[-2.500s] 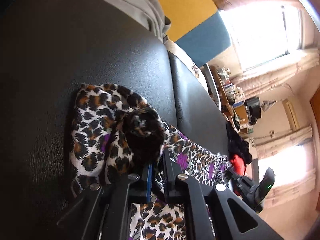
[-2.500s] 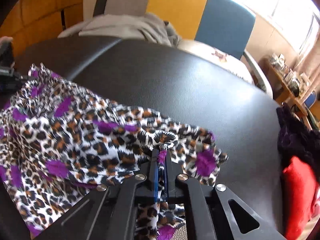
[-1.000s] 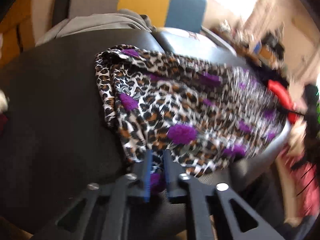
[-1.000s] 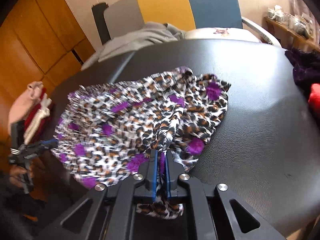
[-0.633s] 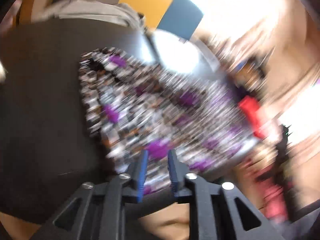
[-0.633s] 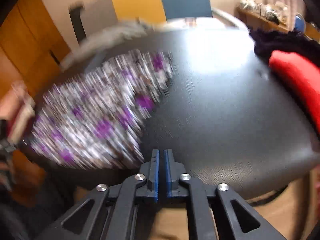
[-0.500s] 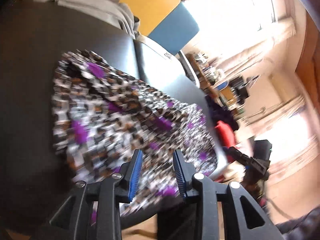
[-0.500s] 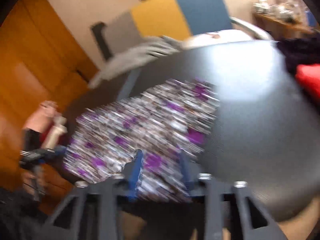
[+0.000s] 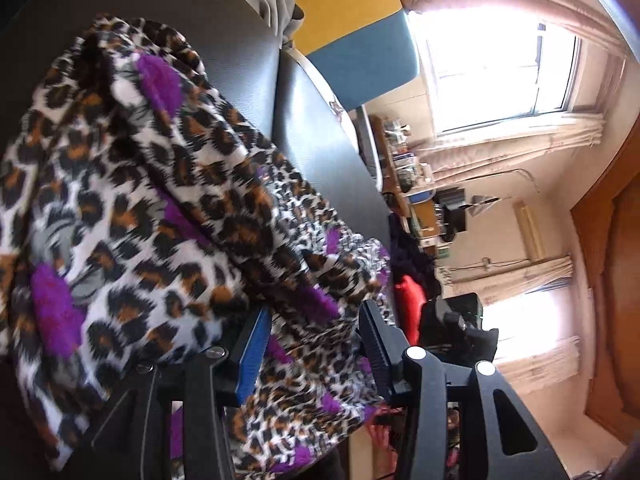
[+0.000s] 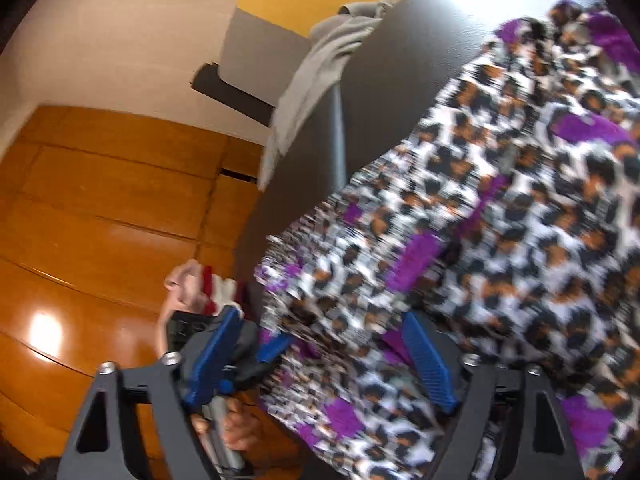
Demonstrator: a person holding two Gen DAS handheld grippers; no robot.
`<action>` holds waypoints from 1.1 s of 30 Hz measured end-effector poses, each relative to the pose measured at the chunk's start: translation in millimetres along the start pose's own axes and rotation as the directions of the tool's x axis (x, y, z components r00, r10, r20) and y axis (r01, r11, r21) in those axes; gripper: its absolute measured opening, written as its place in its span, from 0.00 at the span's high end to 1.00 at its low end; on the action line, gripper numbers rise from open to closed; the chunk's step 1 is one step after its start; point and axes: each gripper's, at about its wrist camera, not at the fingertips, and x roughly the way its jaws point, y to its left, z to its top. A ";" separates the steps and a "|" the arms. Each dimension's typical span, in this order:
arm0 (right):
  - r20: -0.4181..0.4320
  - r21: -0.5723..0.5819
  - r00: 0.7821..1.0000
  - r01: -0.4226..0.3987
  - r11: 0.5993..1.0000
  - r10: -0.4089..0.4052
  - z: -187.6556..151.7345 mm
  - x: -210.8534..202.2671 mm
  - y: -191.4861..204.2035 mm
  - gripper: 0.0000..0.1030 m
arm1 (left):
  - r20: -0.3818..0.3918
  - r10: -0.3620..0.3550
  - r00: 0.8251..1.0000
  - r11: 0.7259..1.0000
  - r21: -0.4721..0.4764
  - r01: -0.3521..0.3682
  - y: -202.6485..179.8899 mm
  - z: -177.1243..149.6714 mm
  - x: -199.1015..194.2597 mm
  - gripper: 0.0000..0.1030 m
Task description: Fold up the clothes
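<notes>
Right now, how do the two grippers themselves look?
Both are matte black angular frames with triangular cut-outs and silver screw heads. The left gripper and right gripper each carry two ribbed blue finger pads. A red-and-white cuff shows behind.

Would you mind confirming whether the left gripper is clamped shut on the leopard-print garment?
No, the left gripper stands open, its blue-padded jaws set wide apart around the leopard-print garment.
</notes>
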 end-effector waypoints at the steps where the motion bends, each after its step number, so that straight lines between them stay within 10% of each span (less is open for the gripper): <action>1: 0.008 -0.005 1.000 -0.006 1.000 0.006 3.5 5.3 3.1 0.11 | 0.002 -0.003 1.000 1.000 -0.002 0.003 -0.2 2.7 3.0 0.55; 6: 0.021 0.007 0.998 -0.062 0.998 0.062 23.0 31.7 17.5 0.07 | 0.029 -0.087 0.996 0.996 -0.026 0.088 -1.9 20.2 8.9 0.55; 11: 0.146 -0.011 0.978 -0.151 0.988 0.151 51.6 31.6 33.5 0.03 | 0.159 -0.256 0.953 0.965 -0.010 0.261 -18.2 67.4 1.0 0.53; 17: 0.188 -0.122 0.982 -0.004 0.993 0.027 72.5 9.6 49.6 0.02 | 0.271 -0.093 0.958 0.996 0.032 0.087 -16.6 92.7 -37.4 0.53; 23: 0.091 -0.143 0.996 -0.004 0.990 0.017 65.2 13.3 48.3 0.02 | -0.020 -0.116 0.993 0.965 0.235 0.118 -35.0 37.4 -37.1 0.53; 27: 0.008 -0.106 1.000 -0.022 0.994 0.023 56.4 28.3 38.6 0.02 | -0.204 -0.015 0.979 0.942 0.326 0.083 -43.7 6.1 -6.9 0.53; 33: -0.050 -0.041 0.997 -0.058 0.997 0.056 53.8 50.0 26.9 0.00 | -0.204 -0.035 0.978 0.964 0.251 0.087 -41.7 43.4 53.8 0.51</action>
